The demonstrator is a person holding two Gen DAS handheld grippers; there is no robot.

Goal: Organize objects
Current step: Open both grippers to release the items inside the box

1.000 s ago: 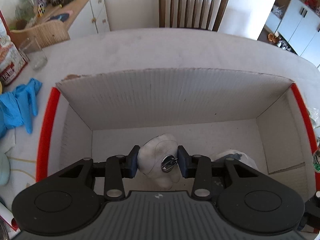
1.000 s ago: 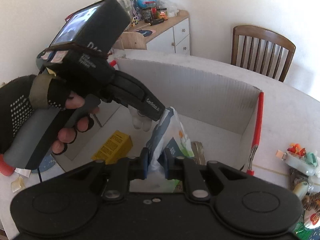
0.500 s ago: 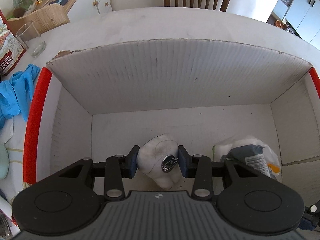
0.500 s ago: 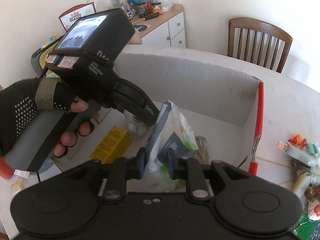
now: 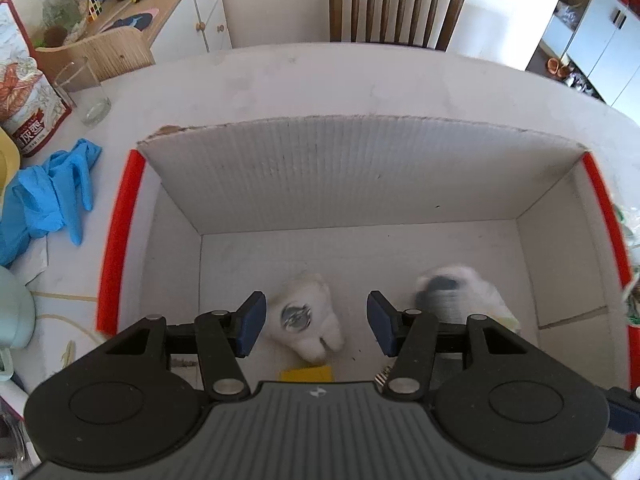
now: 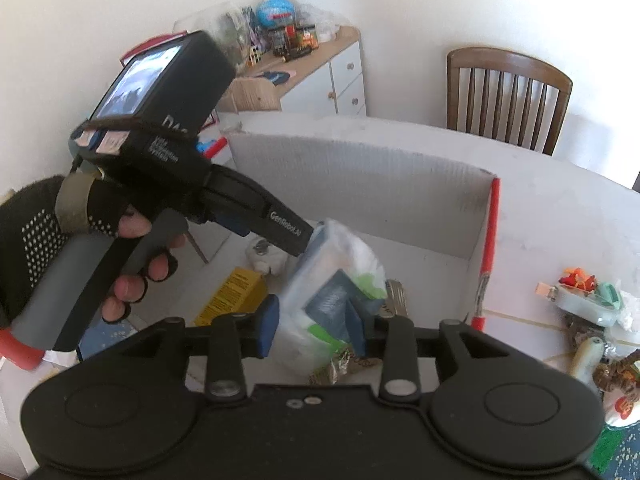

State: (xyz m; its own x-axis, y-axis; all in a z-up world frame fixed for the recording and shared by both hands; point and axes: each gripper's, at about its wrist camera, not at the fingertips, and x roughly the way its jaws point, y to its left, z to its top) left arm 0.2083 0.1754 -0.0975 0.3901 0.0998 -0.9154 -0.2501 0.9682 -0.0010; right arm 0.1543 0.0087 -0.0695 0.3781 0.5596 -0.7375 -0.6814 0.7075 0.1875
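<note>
A white cardboard box (image 5: 360, 176) with red edge strips stands on the table. My left gripper (image 5: 312, 322) is open above a white plush toy (image 5: 308, 320) with a metal disc, which lies on the box floor. My right gripper (image 6: 312, 326) is open around a clear plastic pack of wipes (image 6: 332, 288) that stands in the box; the pack is blurred in the left wrist view (image 5: 456, 292). A yellow carton (image 6: 232, 296) lies in the box beside it. The left gripper's body (image 6: 160, 184) shows in the right wrist view, over the plush toy (image 6: 264, 254).
Blue gloves (image 5: 48, 200), a glass (image 5: 86, 96) and a printed bag (image 5: 28, 108) lie left of the box. Small toys and clutter (image 6: 588, 304) lie right of it. A wooden chair (image 5: 396, 4) and a sideboard (image 5: 168, 16) stand behind the table.
Both grippers have opened. The left one let go of the plush toy and rose; the right one let go of the wipes pack, which now rests in the box.
</note>
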